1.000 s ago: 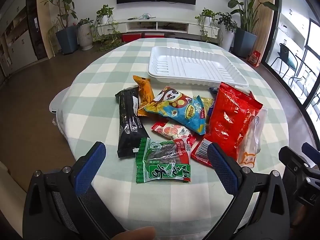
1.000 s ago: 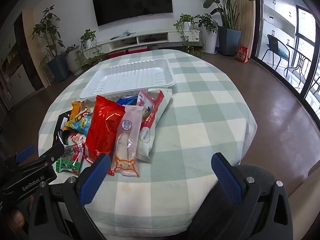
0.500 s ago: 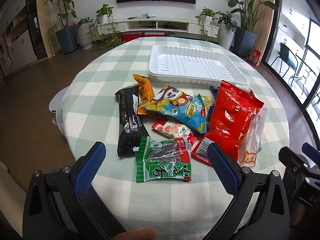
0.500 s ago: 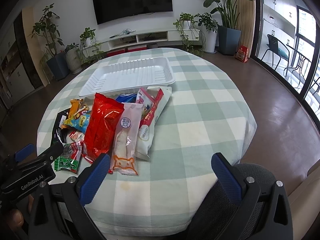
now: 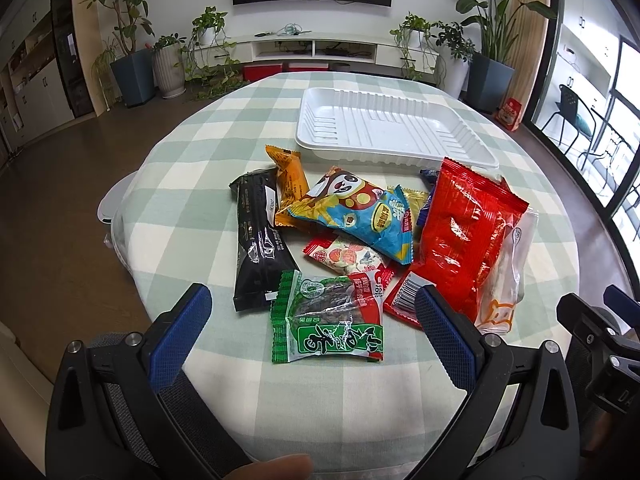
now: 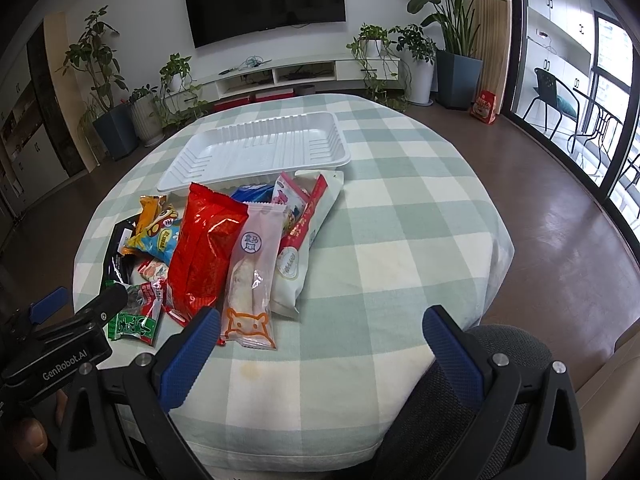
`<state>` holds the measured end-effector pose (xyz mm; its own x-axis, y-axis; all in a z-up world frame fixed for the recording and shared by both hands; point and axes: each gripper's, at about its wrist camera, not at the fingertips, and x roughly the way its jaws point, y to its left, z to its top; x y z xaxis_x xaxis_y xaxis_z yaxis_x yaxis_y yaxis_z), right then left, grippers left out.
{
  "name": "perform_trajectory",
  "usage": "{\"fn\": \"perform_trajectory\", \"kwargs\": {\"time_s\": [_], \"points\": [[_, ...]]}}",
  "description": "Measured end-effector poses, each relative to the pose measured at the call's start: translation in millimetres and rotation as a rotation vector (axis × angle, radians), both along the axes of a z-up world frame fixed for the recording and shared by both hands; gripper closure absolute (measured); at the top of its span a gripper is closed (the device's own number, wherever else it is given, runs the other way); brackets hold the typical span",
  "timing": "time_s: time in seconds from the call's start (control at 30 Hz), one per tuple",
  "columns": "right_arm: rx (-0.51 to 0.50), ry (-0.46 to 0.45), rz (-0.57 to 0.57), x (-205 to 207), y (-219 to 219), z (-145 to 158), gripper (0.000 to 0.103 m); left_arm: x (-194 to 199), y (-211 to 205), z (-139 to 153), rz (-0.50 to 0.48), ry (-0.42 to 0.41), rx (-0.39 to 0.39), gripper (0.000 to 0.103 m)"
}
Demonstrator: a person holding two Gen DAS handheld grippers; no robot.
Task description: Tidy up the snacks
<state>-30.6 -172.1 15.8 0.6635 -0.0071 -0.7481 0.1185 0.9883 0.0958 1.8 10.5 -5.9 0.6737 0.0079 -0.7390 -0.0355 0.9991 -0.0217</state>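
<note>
Both jaws spread wide, green snack packet (image 5: 327, 321) just beyond left gripper (image 5: 312, 336)

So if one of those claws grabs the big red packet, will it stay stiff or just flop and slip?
The red packet would probably flop: its film is creased and dented, so it looks soft. The glossy highlights suggest a slippery surface, so a pinch near an edge seam may hold better. It seems puffy and likely light for its size. It overlaps the clear packet, which might shift when it is lifted.
</note>
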Motion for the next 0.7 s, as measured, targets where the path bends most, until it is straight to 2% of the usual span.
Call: {"fn": "perform_trajectory", "kwargs": {"time_s": [0.7], "points": [[-0.001, 0.005, 0.000, 0.5, -0.2, -0.7, 0.000, 0.5, -0.8, 0.5, 0.000, 0.003, 0.000, 0.000]]}}
